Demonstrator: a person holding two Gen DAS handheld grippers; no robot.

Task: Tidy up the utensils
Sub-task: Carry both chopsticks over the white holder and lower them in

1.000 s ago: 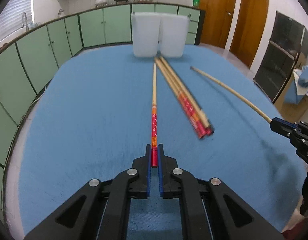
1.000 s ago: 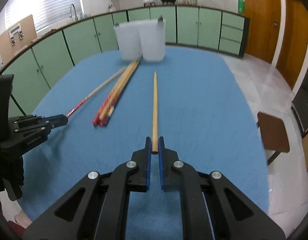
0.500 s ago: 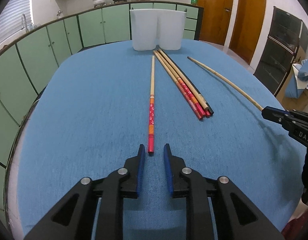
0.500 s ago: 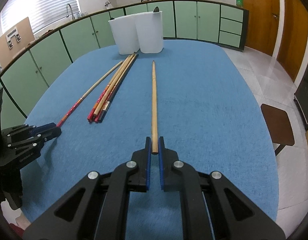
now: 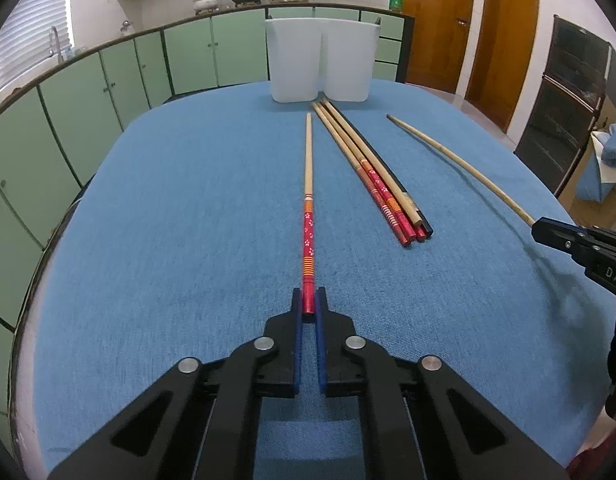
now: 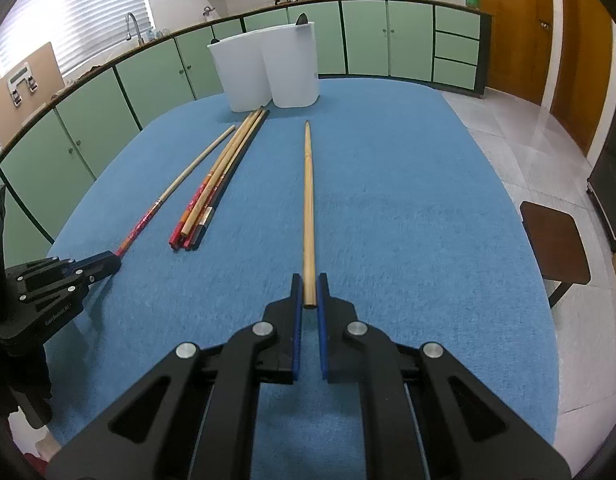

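Two bins (image 5: 320, 60) stand side by side at the far end of the table (image 5: 167, 240). A bundle of chopsticks (image 5: 372, 172) lies on the table just near of the bins. One chopstick (image 5: 308, 208) lies left of the bundle; another chopstick (image 5: 460, 168) lies right of it, well apart. A stool (image 6: 554, 236) stands right of the table.

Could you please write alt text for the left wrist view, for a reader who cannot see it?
The left tool is shut on the red end of a red-patterned chopstick lying on a blue tablecloth. A bundle of chopsticks lies to its right, before two white containers.
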